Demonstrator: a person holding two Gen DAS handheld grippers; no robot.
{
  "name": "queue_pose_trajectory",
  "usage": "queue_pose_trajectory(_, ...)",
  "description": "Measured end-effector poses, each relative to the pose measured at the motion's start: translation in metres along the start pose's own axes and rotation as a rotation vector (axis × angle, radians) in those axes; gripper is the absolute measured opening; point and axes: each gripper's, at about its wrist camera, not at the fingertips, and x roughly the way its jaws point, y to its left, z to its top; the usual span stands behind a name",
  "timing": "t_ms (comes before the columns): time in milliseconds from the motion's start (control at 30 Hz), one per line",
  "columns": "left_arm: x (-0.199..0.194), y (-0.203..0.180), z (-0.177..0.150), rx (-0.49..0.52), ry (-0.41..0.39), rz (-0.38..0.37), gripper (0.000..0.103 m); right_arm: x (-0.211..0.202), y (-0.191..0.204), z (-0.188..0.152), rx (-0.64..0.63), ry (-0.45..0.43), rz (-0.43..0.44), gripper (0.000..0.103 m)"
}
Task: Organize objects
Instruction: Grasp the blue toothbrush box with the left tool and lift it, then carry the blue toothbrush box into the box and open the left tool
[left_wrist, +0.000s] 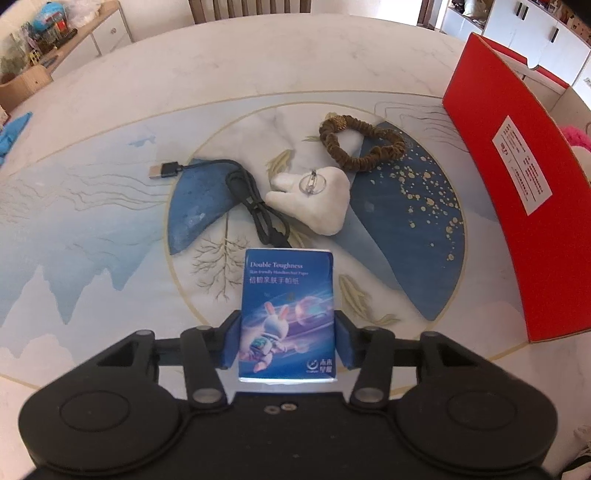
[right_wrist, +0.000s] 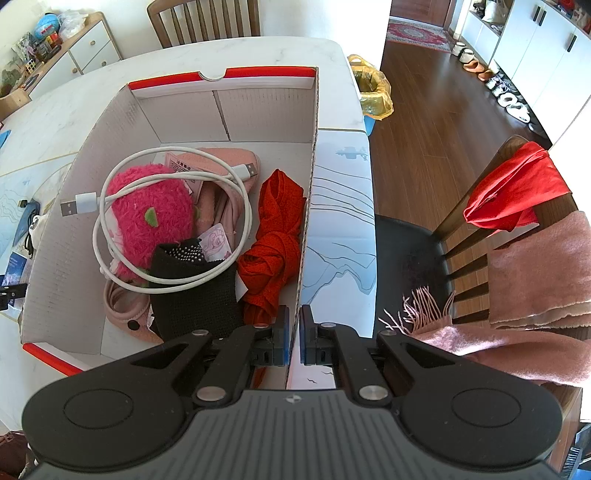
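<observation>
A blue tissue pack (left_wrist: 288, 295) stands on the patterned table mat between the blue pads of my left gripper (left_wrist: 288, 341), which press its two sides. Beyond it lie a black USB cable (left_wrist: 251, 199), a white plush piece (left_wrist: 317, 206) with a metal pin on it, and a brown scrunchie (left_wrist: 358, 147). The red cardboard box (left_wrist: 517, 206) stands to the right. In the right wrist view my right gripper (right_wrist: 294, 332) is shut on the box's right wall (right_wrist: 308, 221). Inside lie a pink plush (right_wrist: 147, 218), a white cable (right_wrist: 177, 158), a red cloth bundle (right_wrist: 273, 251) and a black knit item (right_wrist: 192, 288).
The table edge (right_wrist: 369, 206) runs just right of the box, with wooden floor below. A chair (right_wrist: 461, 229) there carries a red cloth (right_wrist: 517, 188) and a pink scarf (right_wrist: 535, 273). Another chair (right_wrist: 207, 18) stands at the far side, a sideboard (left_wrist: 74, 44) at far left.
</observation>
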Motion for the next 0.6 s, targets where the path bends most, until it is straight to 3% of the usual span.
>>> queue_pose_trajectory(267,-0.039,-0.022,0.014,0.011,-0.032,-0.056,0.049,0.000,0.000,0.000,-0.001,0.000,-0.001,0.004)
queue_pose_trajectory(600,-0.106,-0.081,0.045,0.119,-0.158,-0.183,0.049,0.000,0.001,0.002,0.006,0.001,0.005,0.004)
